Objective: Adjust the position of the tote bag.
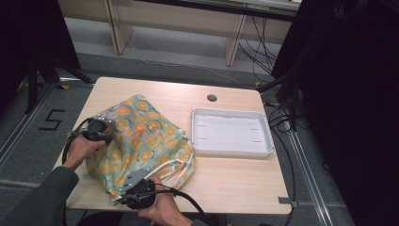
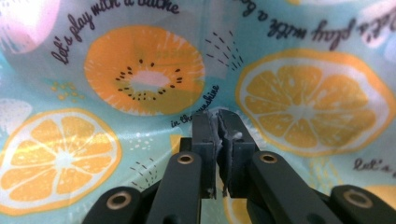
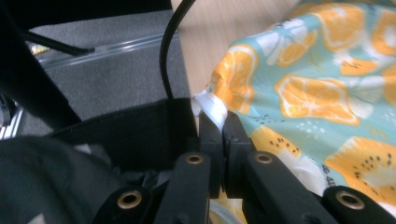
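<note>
A teal bag point(image 1: 141, 136) printed with orange slices lies crumpled on the left half of the wooden table point(image 1: 226, 183). My left gripper point(image 1: 102, 129) is at the bag's left side. In the left gripper view its jaws point(image 2: 217, 117) are pressed together on a thin fold of the printed fabric point(image 2: 303, 102). My right gripper point(image 1: 126, 186) is at the bag's near edge. In the right gripper view it point(image 3: 219, 120) is shut on a white strip at the bag's point(image 3: 317, 98) rim. White handles point(image 1: 181, 165) trail at the bag's front right.
A shallow white tray point(image 1: 233, 150) sits on the table's right half, apart from the bag. A cable hole point(image 1: 212, 98) is near the back edge. Black stands and cables crowd the floor at left and right. A sleeve point(image 1: 42, 197) enters at bottom left.
</note>
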The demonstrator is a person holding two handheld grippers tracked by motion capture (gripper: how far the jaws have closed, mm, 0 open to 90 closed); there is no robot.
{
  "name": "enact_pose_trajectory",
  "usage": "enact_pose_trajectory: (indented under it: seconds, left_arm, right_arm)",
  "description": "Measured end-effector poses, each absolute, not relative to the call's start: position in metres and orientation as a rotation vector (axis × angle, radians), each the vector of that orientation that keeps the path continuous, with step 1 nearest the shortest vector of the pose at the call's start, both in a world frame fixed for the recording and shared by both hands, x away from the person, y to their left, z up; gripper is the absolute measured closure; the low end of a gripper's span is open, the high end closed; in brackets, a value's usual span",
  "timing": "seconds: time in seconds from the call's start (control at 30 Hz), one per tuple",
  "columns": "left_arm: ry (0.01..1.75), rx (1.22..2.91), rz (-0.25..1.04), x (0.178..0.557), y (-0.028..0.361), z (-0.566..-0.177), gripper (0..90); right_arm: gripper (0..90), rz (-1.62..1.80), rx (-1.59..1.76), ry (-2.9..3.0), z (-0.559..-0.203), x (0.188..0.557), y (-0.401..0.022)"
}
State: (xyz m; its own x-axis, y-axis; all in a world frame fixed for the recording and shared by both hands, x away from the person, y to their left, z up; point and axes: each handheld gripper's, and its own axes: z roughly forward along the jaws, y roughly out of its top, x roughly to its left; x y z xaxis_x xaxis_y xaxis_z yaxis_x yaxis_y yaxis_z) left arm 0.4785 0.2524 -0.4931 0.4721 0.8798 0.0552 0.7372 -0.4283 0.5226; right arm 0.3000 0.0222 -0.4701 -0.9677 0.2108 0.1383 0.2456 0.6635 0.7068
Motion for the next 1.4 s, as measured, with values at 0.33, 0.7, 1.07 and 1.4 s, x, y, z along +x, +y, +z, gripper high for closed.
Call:
enact_pose_trajectory:
  seconds: [0.33, 0.7, 1.07, 1.4]
  left_arm:
    - [1.302, 2.319, 0.499, 0.503, 0.243, -0.478, 78.9]
    - [1.096, 2.161, 0.370, 0.365, 0.248, -0.421, 45.2]
    - [1.250, 2.175, 0.273, 0.310, 0.236, -0.454, 22.3]
    - [1.218, 2.372, 0.255, 0.310, 0.229, -0.478, 28.6]
  right_arm:
    - [74.5, -1.223, -0.412, -2.779, -0.472, 0.313, 0.048]
    - [45.5, -1.329, -0.564, -2.802, -0.425, 0.327, -0.029]
    - [44.4, -1.209, -1.244, -2.889, -0.444, 0.381, -0.131]
    - [42.7, -1.023, -1.341, -2.835, -0.475, 0.405, -0.133]
